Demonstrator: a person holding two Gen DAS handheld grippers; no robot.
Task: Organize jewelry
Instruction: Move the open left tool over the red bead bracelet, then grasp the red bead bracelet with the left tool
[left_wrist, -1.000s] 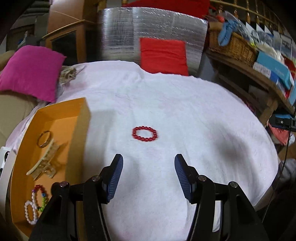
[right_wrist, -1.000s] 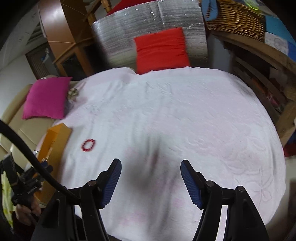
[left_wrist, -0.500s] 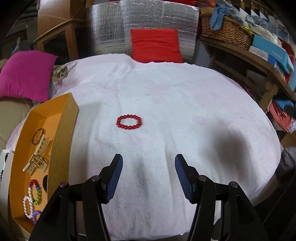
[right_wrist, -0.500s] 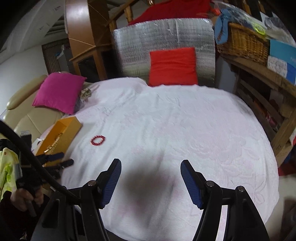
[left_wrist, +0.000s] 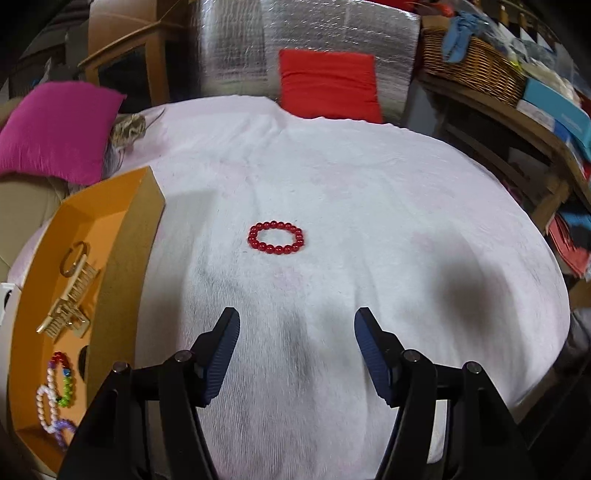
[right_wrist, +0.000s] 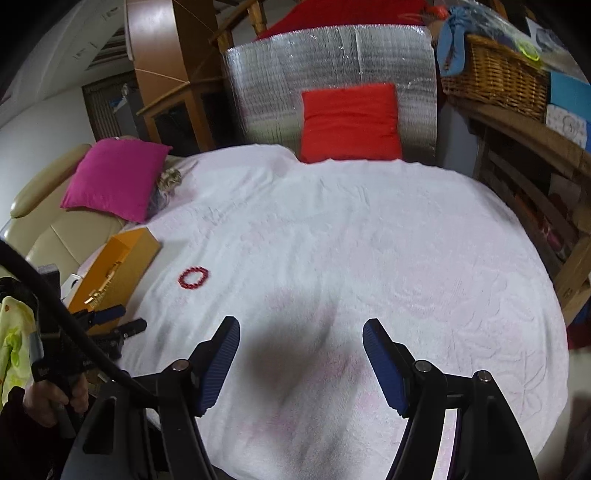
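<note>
A red bead bracelet lies flat on the white cloth of the round table; it also shows in the right wrist view. An orange box at the table's left edge holds a gold ring, a gold hair claw and bead bracelets. My left gripper is open and empty, above the cloth short of the red bracelet. My right gripper is open and empty over the middle of the table. The left gripper shows at the right view's left edge.
A pink cushion and a dried flower bunch lie at the far left. A red cushion leans on a silver foil panel behind the table. A wicker basket and boxes sit on wooden shelves at right.
Both grippers have drawn back and lifted, so more of the table shows. The red bracelet has not moved on the cloth. Both stay open.
</note>
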